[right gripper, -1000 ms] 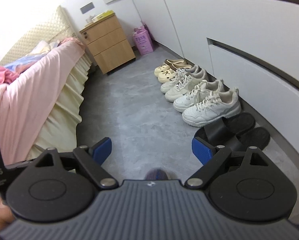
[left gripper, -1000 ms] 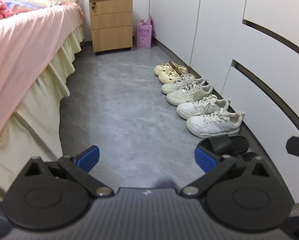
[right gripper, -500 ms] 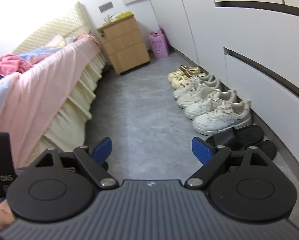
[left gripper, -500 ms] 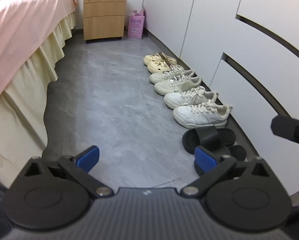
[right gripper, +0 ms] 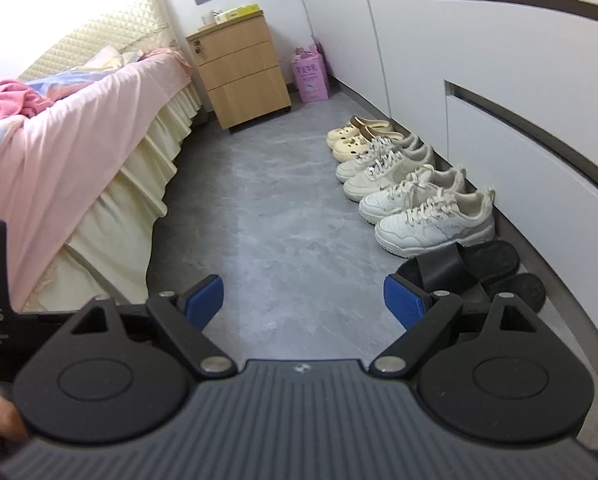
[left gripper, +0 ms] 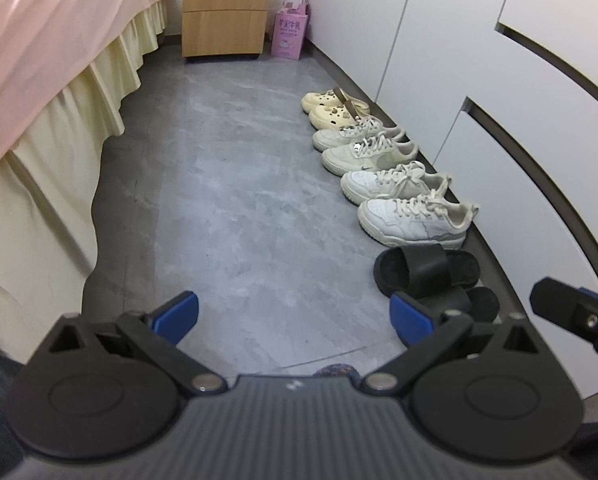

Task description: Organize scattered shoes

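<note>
Hovering, left gripper (left gripper: pixel 293 314) and right gripper (right gripper: pixel 303 294) both gape wide, empty. Four shoe pairs, cream clogs (left gripper: pixel 331 106) to black rubber slides (left gripper: pixel 429 270), line the white cabinet (left gripper: pixel 499 128). Sorting looks finished; next, probably only squaring the partly hidden near slide.

Grey floor (left gripper: pixel 227 200), bed (right gripper: pixel 79 128), wooden cabinet (right gripper: pixel 243 76)

Black claw (left gripper: pixel 293 316), blue pads (right gripper: pixel 403 306), silver pivot screws
</note>
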Demonstrator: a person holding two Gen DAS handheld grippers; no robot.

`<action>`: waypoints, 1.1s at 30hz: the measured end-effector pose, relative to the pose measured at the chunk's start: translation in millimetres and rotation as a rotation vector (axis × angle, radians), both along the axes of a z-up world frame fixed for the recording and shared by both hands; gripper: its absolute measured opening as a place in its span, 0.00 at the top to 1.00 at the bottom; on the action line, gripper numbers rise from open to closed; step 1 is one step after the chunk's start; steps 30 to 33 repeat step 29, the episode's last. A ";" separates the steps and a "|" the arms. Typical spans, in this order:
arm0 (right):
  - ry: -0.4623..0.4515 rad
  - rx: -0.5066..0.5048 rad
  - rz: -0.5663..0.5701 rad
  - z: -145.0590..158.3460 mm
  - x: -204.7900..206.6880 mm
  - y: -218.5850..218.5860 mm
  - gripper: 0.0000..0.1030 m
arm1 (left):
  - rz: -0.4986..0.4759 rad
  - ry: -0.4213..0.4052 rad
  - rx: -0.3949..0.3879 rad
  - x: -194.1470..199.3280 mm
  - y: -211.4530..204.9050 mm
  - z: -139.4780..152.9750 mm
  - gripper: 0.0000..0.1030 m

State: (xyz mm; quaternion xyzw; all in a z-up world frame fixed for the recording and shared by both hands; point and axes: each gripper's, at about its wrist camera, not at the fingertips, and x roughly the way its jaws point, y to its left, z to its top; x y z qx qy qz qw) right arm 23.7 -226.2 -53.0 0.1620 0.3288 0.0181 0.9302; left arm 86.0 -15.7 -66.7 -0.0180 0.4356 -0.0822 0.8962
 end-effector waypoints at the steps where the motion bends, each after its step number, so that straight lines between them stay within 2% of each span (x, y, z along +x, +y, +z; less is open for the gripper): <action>1: -0.003 0.005 -0.013 -1.0 -1.4 -2.0 0.13 | -0.002 -0.002 -0.002 -0.3 0.0 0.3 0.00; 7: -0.016 0.018 -0.050 -2.0 -6.4 -8.7 0.13 | -0.016 -0.003 -0.004 -2.6 -4.6 0.3 0.00; 33: -0.010 0.037 -0.034 -7.4 -11.2 -7.7 0.13 | -0.048 -0.009 0.009 -8.5 -16.7 0.4 0.00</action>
